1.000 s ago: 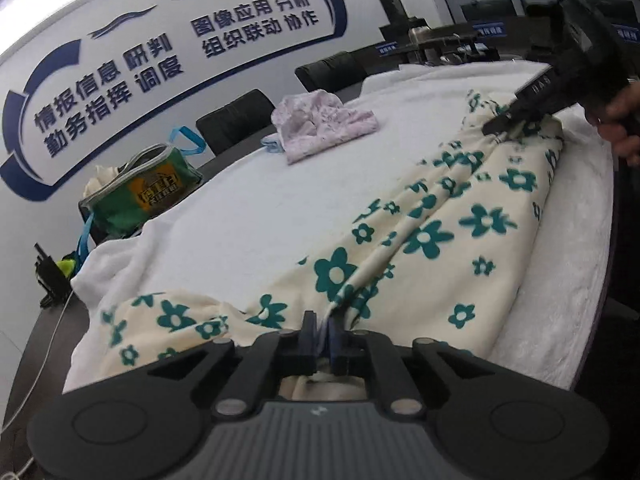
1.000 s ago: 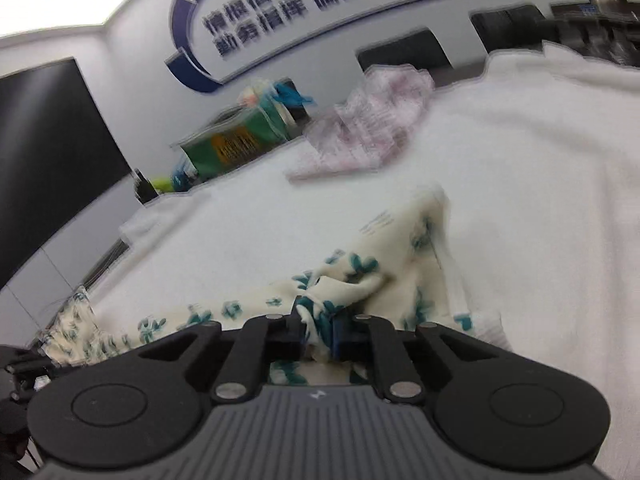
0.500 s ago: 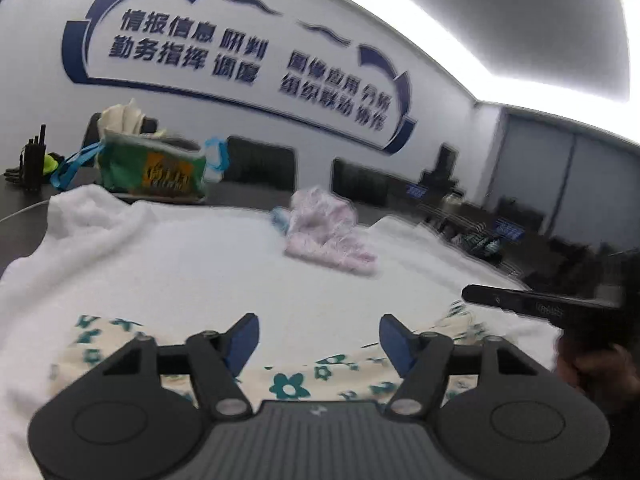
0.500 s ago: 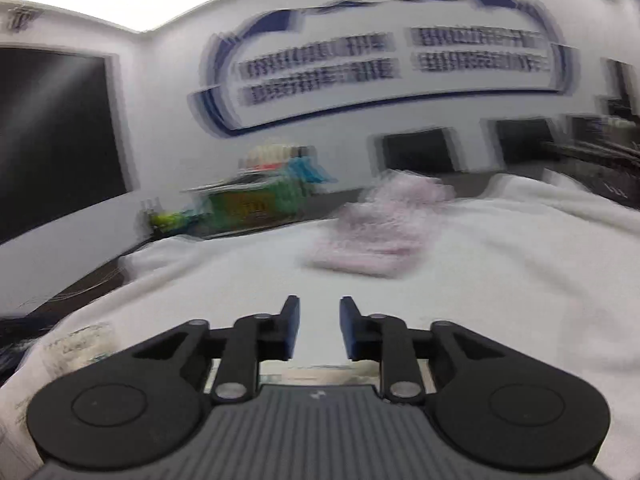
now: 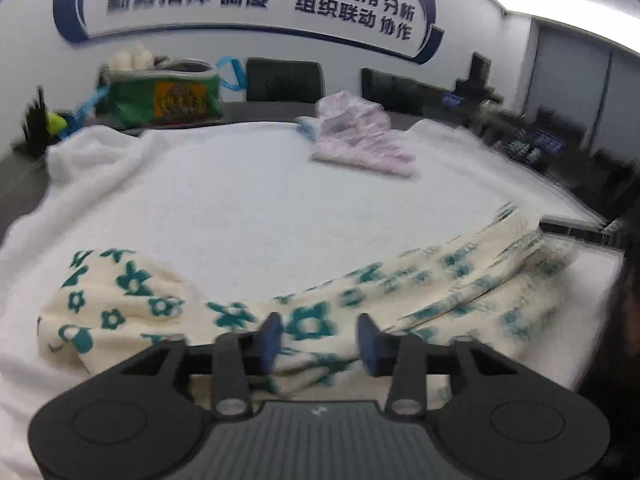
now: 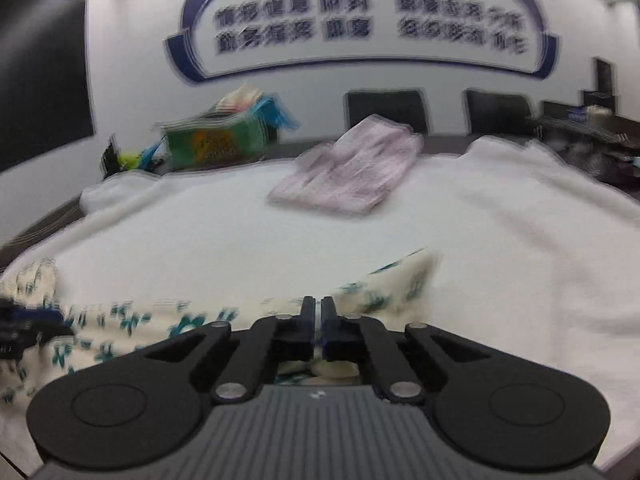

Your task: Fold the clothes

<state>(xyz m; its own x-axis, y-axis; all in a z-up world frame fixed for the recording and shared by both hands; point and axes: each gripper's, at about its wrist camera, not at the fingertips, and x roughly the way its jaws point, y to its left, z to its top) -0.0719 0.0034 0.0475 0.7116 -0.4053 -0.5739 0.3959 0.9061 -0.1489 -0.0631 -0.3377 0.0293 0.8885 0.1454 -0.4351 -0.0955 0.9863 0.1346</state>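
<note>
At the far left of the counter (image 5: 24, 184), beyond the white cover (image 5: 240, 208), stands a green bag (image 5: 160, 100); nearer, the left end of the cream garment with teal flowers (image 5: 120, 304) lies bunched on the cover. A second ago both tongs pinched this garment; now it lies let go, stretched in a long band along the near edge. The left tongs (image 5: 318, 338) stand about half open and are closing — flowered cloth shows behind the gap, but the pads press on nothing. Further back, right of centre, a folded pink garment (image 5: 360, 140) rests well apart. The right tongs (image 6: 318, 320) have snapped shut with nothing between them, hovering above the garment's right end. I judge one fold laid — fresh grips come next.
</note>
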